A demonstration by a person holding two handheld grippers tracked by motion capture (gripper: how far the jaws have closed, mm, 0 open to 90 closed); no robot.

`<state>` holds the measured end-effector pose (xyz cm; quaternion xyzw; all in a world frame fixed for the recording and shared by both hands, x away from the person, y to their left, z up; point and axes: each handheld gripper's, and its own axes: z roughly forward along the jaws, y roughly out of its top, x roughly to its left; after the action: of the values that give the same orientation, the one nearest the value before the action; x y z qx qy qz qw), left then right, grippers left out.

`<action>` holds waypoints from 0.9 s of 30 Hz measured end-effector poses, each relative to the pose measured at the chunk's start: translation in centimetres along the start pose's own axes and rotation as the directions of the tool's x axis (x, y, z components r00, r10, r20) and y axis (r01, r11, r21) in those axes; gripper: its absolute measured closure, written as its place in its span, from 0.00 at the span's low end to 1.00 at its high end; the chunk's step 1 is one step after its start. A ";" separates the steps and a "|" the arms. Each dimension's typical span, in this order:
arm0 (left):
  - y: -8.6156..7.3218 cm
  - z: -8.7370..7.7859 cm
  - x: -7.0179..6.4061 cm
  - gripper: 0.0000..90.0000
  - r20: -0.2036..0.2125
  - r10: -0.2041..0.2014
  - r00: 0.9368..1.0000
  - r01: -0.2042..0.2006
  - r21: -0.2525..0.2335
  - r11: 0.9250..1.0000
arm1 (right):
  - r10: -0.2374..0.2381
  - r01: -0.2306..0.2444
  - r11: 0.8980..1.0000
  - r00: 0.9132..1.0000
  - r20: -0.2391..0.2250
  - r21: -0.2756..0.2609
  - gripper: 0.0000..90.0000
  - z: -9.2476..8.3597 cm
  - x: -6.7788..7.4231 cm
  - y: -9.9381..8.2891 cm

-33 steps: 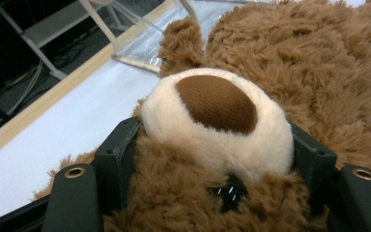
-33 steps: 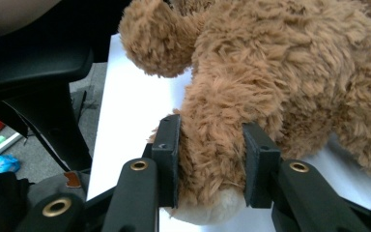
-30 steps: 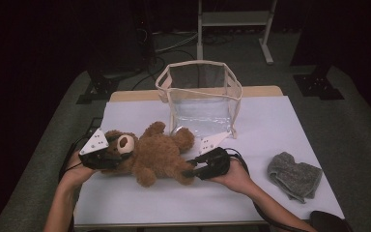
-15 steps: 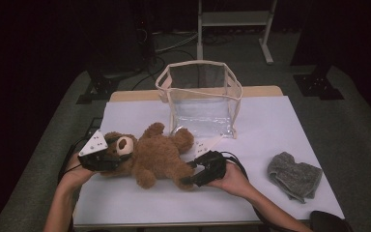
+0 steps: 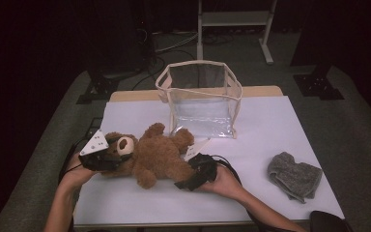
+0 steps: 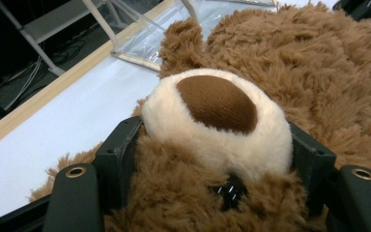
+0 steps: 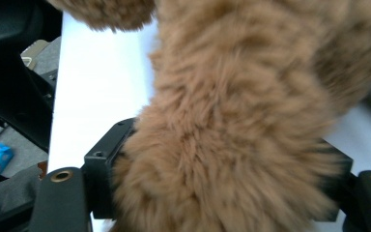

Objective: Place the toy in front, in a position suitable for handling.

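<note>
A brown teddy bear (image 5: 159, 154) lies on its back on the white table (image 5: 280, 125), head to the left. My left gripper (image 5: 118, 157) is shut on the bear's head; in the left gripper view the jaws (image 6: 212, 159) press the fur on both sides of the cream muzzle (image 6: 217, 121). My right gripper (image 5: 186, 181) sits low at the bear's leg (image 7: 232, 145). Its jaws have just been opening and now stand wide, the furry leg still lying between them.
A clear plastic bag with cream trim (image 5: 200, 99) stands open behind the bear. A grey knitted cloth (image 5: 292, 174) lies at the table's right front. A metal stand (image 5: 232, 19) is on the floor beyond the table.
The right hand has sunk toward the tabletop and slid a little left along the bear's leg. The left hand and the bear's head have stayed still.
</note>
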<state>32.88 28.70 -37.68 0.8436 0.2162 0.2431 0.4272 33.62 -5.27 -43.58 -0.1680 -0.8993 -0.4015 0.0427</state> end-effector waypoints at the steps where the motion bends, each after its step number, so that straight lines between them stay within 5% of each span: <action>1: 0.0 0.0 0.0 0.37 -0.002 0.002 1.000 -0.002 0.000 1.000 | -0.019 0.019 1.000 1.000 0.007 -0.003 0.36 0.2 0.1 -0.1; 7: -0.5 -0.3 0.0 0.37 -0.005 -0.018 1.000 0.017 -0.019 1.000 | -0.085 0.087 0.995 0.996 0.038 -0.048 0.57 -0.7 0.6 0.1; 14: 0.2 -1.0 -0.2 0.37 -0.013 -0.004 1.000 0.003 -0.056 0.998 | -0.136 0.142 0.988 0.987 0.080 -0.068 0.61 -2.5 1.6 0.9; 27: 3.7 -2.2 -1.9 0.37 0.002 0.060 0.998 -0.059 -0.137 0.989 | -0.238 0.251 0.965 0.959 0.153 -0.073 0.62 -7.3 4.2 1.7</action>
<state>30.63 27.00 -33.91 0.8191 0.1723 0.2675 0.4773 29.82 -8.50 -36.56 -0.0857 -0.8946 -0.4312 -0.0798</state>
